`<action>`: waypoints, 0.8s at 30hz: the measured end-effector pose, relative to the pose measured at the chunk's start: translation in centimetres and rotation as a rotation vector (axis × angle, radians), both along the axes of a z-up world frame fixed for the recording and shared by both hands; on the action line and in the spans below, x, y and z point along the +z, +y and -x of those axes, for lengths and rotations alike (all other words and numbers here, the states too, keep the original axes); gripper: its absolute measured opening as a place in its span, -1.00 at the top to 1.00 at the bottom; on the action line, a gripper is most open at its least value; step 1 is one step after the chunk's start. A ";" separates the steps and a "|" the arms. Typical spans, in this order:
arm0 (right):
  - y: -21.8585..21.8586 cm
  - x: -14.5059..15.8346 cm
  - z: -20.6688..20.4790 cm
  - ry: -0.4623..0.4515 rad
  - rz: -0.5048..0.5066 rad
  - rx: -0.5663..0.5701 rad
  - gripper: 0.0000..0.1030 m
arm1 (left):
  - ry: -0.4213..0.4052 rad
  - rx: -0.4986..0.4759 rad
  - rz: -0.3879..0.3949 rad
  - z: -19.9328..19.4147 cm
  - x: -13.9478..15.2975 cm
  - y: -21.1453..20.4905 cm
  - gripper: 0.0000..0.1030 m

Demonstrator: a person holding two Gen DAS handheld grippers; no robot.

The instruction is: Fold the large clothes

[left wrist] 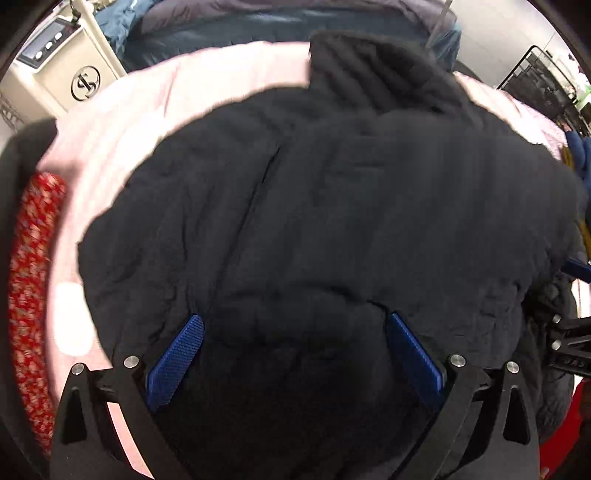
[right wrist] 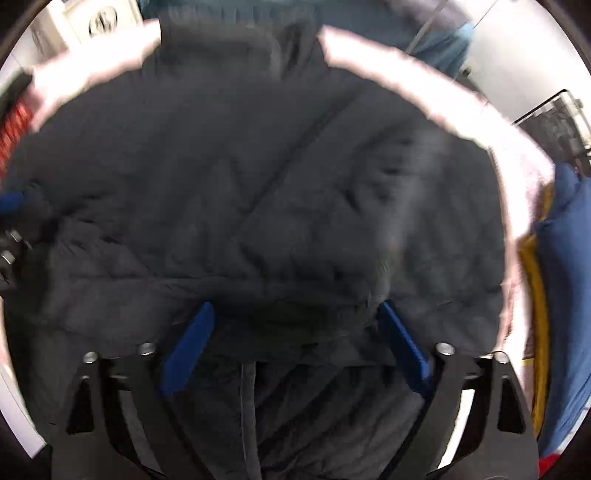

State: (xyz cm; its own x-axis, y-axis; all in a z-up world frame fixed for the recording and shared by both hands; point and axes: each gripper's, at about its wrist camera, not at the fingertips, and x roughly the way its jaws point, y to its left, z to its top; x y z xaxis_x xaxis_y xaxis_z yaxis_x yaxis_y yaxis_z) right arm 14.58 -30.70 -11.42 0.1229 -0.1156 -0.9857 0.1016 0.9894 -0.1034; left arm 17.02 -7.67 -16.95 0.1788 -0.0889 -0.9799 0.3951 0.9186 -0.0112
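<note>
A large black quilted jacket [left wrist: 332, 206] lies spread on a pale pink cover [left wrist: 122, 129], collar at the far side. It fills the right wrist view too [right wrist: 258, 177], blurred. My left gripper [left wrist: 295, 321] is open, its blue pads [left wrist: 177, 362] wide apart with a bulge of the jacket's near edge between them. My right gripper [right wrist: 295, 310] is open as well, its blue pads [right wrist: 188, 354] either side of a folded near edge of the jacket. The right gripper's black frame shows at the right edge of the left wrist view [left wrist: 569, 343].
A red patterned cloth [left wrist: 33, 280] lies at the left of the pink cover. A cream machine [left wrist: 70, 62] stands at the far left. Blue bedding [left wrist: 258, 26] lies behind. A blue and yellow fabric [right wrist: 565, 295] sits at the right. A black wire rack [left wrist: 543, 81] stands far right.
</note>
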 end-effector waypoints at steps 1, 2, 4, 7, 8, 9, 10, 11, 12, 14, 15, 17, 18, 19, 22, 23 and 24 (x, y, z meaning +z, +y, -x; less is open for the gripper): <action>-0.4 -0.5 0.0 -0.001 -0.009 -0.021 -0.90 | -0.001 -0.012 -0.006 0.0 -0.4 -0.1 -0.90; -1.2 -1.1 -0.1 0.005 -0.055 -0.057 -0.90 | 0.000 -0.025 -0.015 -0.1 -0.7 -0.3 -0.91; -2.6 -2.0 -0.3 0.037 -0.146 -0.126 -0.90 | 0.010 -0.028 -0.022 -0.4 -0.9 -0.5 -0.91; -3.1 -2.7 -0.9 0.066 -0.180 -0.105 -0.91 | 0.033 -0.026 -0.020 -1.0 -1.6 -0.7 -0.91; -3.3 -2.9 -1.1 0.070 -0.190 -0.105 -0.92 | 0.036 -0.028 -0.021 -1.1 -1.8 -0.8 -0.91; -3.5 -3.2 -1.2 0.070 -0.202 -0.107 -0.92 | 0.039 -0.029 -0.021 -1.3 -1.9 -0.9 -0.91; -3.6 -3.3 -1.2 0.066 -0.206 -0.109 -0.92 | 0.042 -0.028 -0.022 -1.4 -2.1 -0.9 -0.91; -3.6 -3.4 -1.2 0.058 -0.209 -0.114 -0.92 | 0.047 -0.026 -0.024 -1.5 -2.3 -0.9 -0.91; -3.6 -3.4 -1.2 0.054 -0.210 -0.116 -0.92 | 0.052 -0.025 -0.026 -1.7 -2.4 -1.0 -0.92; -3.7 -3.4 -1.0 0.040 -0.207 -0.131 -0.92 | 0.056 -0.020 -0.029 -2.1 -2.5 -0.9 -0.92; -3.8 -3.3 -0.8 0.034 -0.204 -0.140 -0.92 | 0.054 -0.019 -0.030 -2.2 -2.5 -1.0 -0.92; -3.7 -3.3 -0.5 0.007 -0.188 -0.156 -0.92 | 0.043 -0.017 -0.030 -2.2 -2.7 -1.4 -0.92; -3.4 -3.1 0.3 -0.007 -0.181 -0.158 -0.92 | 0.033 -0.018 -0.026 -2.0 -2.8 -1.4 -0.92; -3.2 -3.1 0.6 -0.023 -0.175 -0.158 -0.92 | 0.023 -0.020 -0.022 -1.6 -3.0 -1.4 -0.92; -3.2 -2.7 1.4 -0.059 -0.170 -0.157 -0.92 | -0.007 -0.033 -0.011 -0.5 -2.5 -1.0 -0.91; -3.1 -2.4 1.7 -0.060 -0.168 -0.155 -0.92 | -0.010 -0.033 -0.012 -0.2 -2.2 -0.9 -0.91; -3.1 -2.2 1.8 -0.053 -0.168 -0.157 -0.91 | -0.014 -0.029 -0.018 0.0 -1.9 -0.9 -0.90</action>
State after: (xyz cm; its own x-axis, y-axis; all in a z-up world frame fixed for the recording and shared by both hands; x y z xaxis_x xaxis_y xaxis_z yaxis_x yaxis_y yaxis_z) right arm 12.74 -33.77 -13.66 0.1685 0.0280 -0.9853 0.2568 0.9638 0.0713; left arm 16.99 -8.54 -18.84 0.1903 -0.0770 -0.9787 0.4213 0.9068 0.0106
